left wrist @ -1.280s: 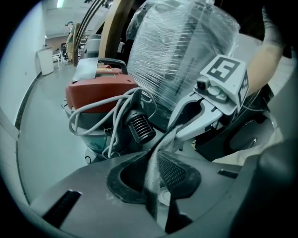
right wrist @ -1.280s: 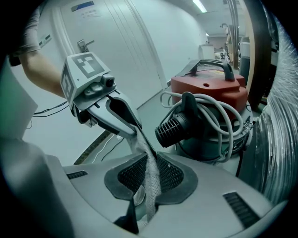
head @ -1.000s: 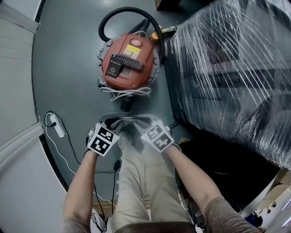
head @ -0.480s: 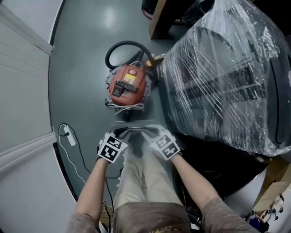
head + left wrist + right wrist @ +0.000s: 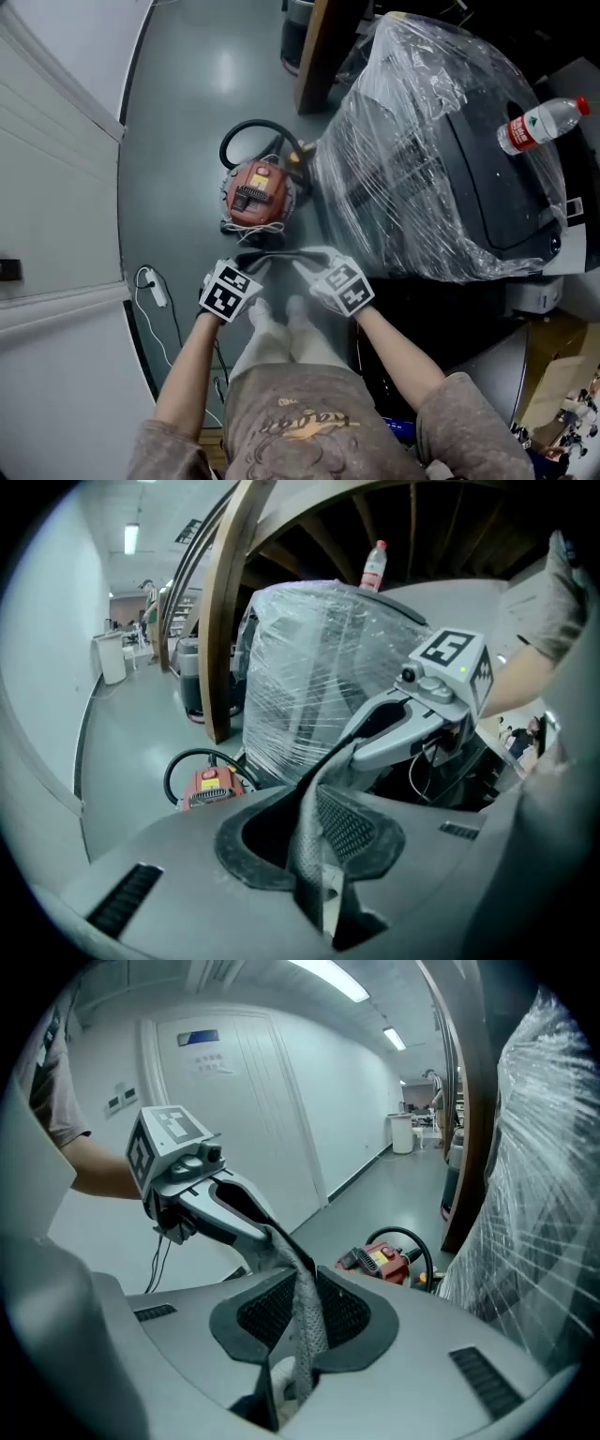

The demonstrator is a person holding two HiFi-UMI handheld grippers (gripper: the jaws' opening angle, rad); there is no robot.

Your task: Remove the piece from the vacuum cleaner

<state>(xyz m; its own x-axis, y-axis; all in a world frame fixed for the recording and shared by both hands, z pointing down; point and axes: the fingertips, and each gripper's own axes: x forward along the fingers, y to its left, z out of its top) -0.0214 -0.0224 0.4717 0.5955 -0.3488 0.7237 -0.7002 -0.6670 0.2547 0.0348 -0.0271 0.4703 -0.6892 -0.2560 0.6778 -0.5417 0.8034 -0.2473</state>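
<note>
Left gripper [image 5: 247, 266], right gripper [image 5: 306, 265]: each clamped on 1 end of gray strip [image 5: 277, 253]. Best handling: level, taut, clear of vacuum cleaner [image 5: 260, 192].

One vacuum cleaner [image 5: 260, 192], one fabric strip [image 5: 278, 255], one bottle [image 5: 542, 125], two hand-held grippers [image 5: 248, 267] [image 5: 305, 265].

Head view overhead, gripper views opposed, sharing vacuum [image 5: 211, 789]
</note>
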